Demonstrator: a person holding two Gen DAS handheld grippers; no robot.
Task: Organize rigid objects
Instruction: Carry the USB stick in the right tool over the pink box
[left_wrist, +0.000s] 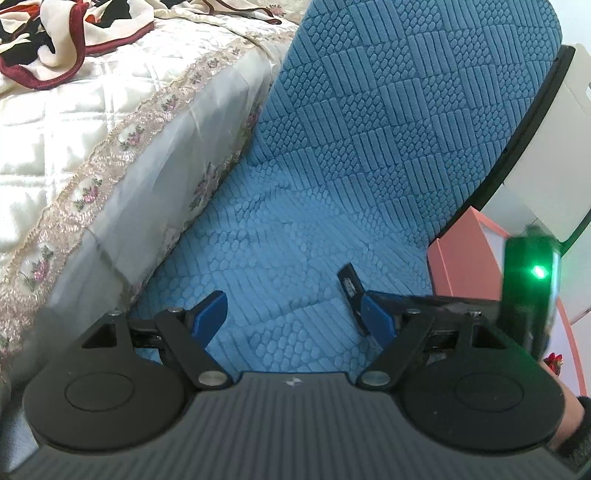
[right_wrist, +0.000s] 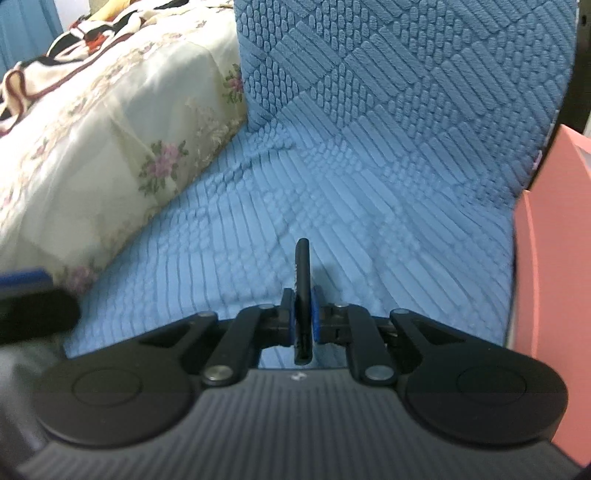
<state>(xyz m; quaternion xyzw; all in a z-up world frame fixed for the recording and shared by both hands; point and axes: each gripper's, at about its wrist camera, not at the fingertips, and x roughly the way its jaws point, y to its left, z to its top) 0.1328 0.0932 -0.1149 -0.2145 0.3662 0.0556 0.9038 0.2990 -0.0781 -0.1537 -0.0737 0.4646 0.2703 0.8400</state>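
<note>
I find my right gripper (right_wrist: 303, 317) clamped on a thin black flat object (right_wrist: 303, 280) above the blue chair seat (right_wrist: 369, 221); my left gripper (left_wrist: 291, 314) stands released, empty.

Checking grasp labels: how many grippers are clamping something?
1. The right gripper is shut on a thin black object above the blue seat; the left gripper stands open over the same seat, gripping nothing.

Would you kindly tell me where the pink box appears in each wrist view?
Left wrist: the pink box sits at the right, just below mid-height.
Right wrist: the pink box runs down the right edge.
Shared landmark: the blue cover, left of the box in both.
</note>
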